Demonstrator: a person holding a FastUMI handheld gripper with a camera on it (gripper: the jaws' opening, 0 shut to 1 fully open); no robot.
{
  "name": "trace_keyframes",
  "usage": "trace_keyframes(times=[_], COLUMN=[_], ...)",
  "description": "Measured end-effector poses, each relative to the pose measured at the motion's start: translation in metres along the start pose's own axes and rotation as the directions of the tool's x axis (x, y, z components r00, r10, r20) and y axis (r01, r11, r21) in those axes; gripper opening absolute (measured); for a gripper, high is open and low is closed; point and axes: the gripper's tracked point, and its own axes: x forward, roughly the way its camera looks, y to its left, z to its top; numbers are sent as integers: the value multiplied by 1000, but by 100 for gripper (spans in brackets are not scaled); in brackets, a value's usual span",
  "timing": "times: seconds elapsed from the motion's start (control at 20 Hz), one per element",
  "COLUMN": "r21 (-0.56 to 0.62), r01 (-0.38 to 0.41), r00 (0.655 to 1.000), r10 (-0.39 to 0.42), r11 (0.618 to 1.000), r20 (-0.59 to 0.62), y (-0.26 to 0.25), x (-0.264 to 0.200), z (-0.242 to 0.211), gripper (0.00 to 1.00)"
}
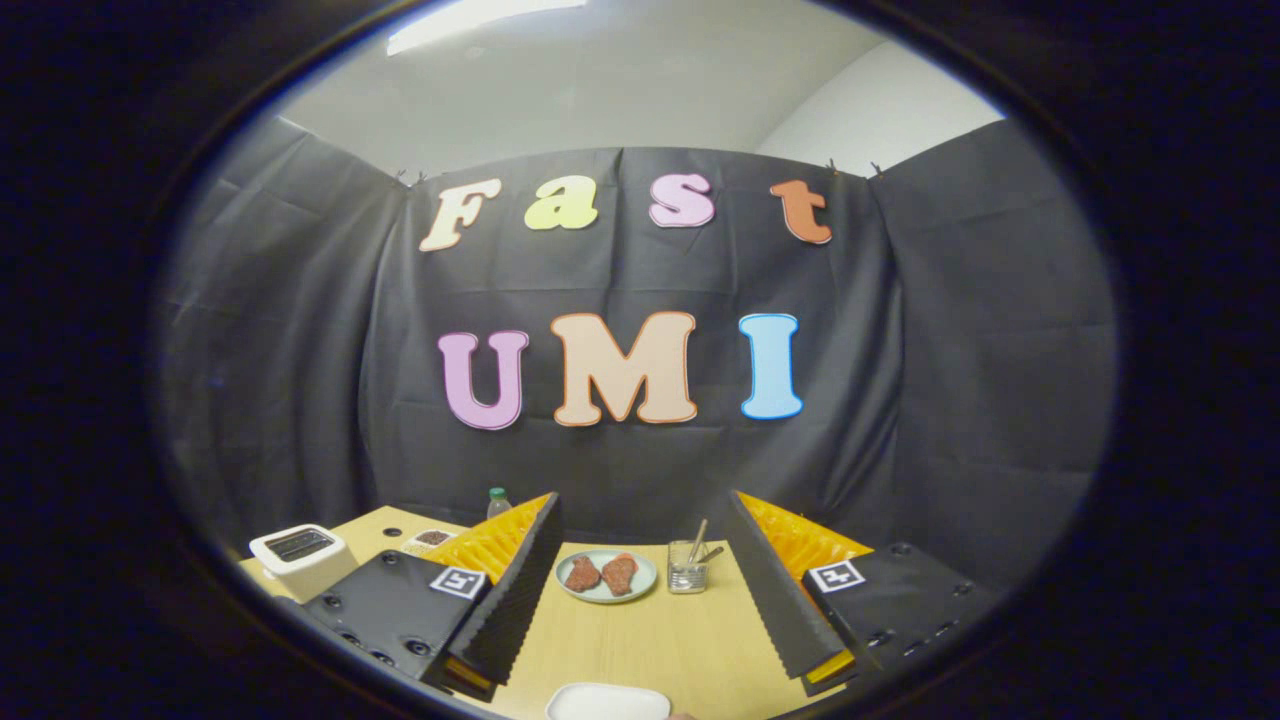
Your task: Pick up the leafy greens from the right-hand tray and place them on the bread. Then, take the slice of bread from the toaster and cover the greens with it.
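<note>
Over table (690, 640), level gripper (640, 590) spread, empty.

The camera rides the claw (640, 590), raised above the table (690, 640), facing the booth wall (640, 480).

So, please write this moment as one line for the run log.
gripper: open, holds nothing | between fingers: plate with two reddish pieces, glass | toaster: beyond one finger | greens: not yet picked

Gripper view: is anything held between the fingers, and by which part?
Nothing is held. The gripper is open, its fingers apart above the light wooden table.
</note>
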Motion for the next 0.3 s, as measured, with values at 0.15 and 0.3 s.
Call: trace_keyframes(times=[0.15,0.3], r21=[7,-4], r01=[0,2], r00=[1000,1000], r10=[0,-2], r11=[1000,1000], r20=[6,9], y=[0,-1], x=[0,1], z=[2,3], gripper=[100,100])
